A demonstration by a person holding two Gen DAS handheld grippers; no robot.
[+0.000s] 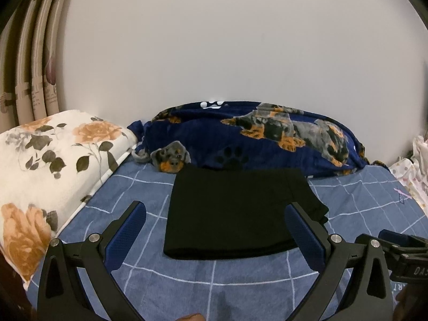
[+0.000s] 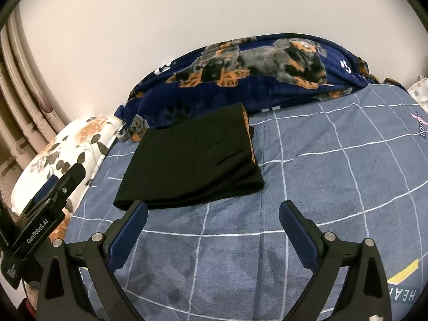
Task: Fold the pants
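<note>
The black pants point(image 1: 235, 211) lie folded into a flat rectangle on the blue checked bedsheet point(image 1: 214, 281), their far edge against the dog-print blanket. From the right wrist view the pants point(image 2: 192, 160) show stacked layers with a tan lining at the right edge. My left gripper point(image 1: 216, 214) hovers open just in front of the pants' near edge, nothing between its blue pads. My right gripper point(image 2: 212, 211) is open over bare sheet, to the right of and nearer than the pants. The right gripper's body point(image 1: 401, 251) shows at the lower right of the left view; the left one point(image 2: 50, 195) at the left of the right view.
A navy blanket with dog prints point(image 1: 267, 133) is bunched along the white wall behind the pants. A floral pillow point(image 1: 53, 165) lies to the left, curtains point(image 1: 32, 67) behind it. Pale spotted fabric point(image 1: 412, 176) sits at the bed's right edge. Sheet point(image 2: 334, 174) right of the pants is bare.
</note>
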